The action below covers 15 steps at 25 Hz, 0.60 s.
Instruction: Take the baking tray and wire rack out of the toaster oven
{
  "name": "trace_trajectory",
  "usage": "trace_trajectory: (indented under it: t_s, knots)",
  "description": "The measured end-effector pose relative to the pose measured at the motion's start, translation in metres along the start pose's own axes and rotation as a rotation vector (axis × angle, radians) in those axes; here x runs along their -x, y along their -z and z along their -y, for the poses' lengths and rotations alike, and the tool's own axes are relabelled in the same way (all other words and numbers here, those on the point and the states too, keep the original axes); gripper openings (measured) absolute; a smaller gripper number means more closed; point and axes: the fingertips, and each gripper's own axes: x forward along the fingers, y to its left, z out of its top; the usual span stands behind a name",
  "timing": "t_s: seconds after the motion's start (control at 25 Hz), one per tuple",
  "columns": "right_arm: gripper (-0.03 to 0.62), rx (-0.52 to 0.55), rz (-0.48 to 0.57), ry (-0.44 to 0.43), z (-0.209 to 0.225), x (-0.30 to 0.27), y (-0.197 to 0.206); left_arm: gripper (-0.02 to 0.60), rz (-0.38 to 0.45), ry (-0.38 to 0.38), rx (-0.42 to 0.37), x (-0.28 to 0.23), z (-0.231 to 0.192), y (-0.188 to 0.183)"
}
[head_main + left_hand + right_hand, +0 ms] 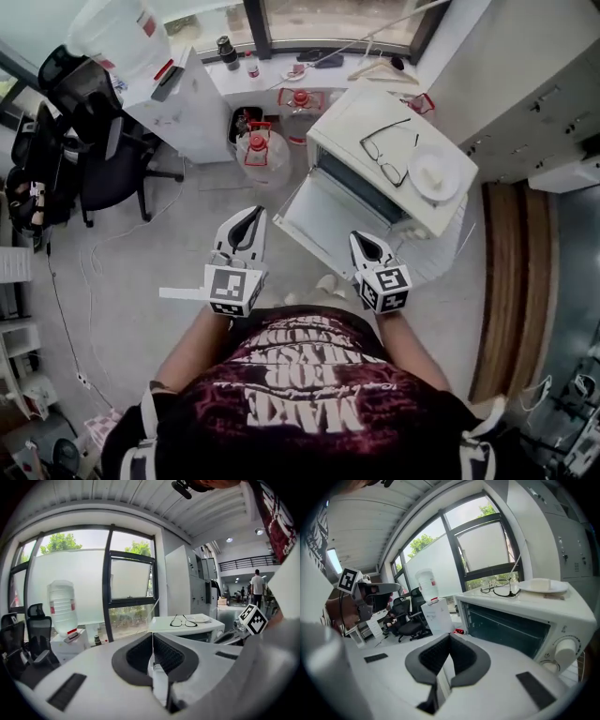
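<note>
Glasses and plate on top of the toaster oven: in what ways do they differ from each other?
The glasses are a thin dark frame with clear lenses; the plate is solid, white and round. The glasses lie nearer the middle of the top; the plate sits at the end above the knobs. Both rest side by side on the white toaster oven.

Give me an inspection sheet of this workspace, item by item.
Surface: grey floor.
Job's things: white toaster oven, door open; baking tray and wire rack not clearly made out in its dark interior.
Clutter: black-framed glasses and round white plate on the oven top.
Grippers: left gripper and right gripper both shut, nothing between the fingers.
Cables: thin dark cable on the floor.
Surroundings: black office chair, red-capped water bottles.
</note>
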Motion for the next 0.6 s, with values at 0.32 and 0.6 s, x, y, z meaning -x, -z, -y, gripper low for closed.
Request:
trace_trajectory:
  t_s: [0.32, 0.6]
  knots:
    - [0.003, -0.175, 0.062, 0.251, 0.011, -0.024, -0.013, 0.011, 0.036, 0.265, -0.04, -0.073, -0.035, -0.017]
    - [0.003, -0.338, 0.201, 0.435, 0.002, -0.059, -0.038, 0.011, 0.07, 0.451, -0.086, -0.101, -0.086, -0.028]
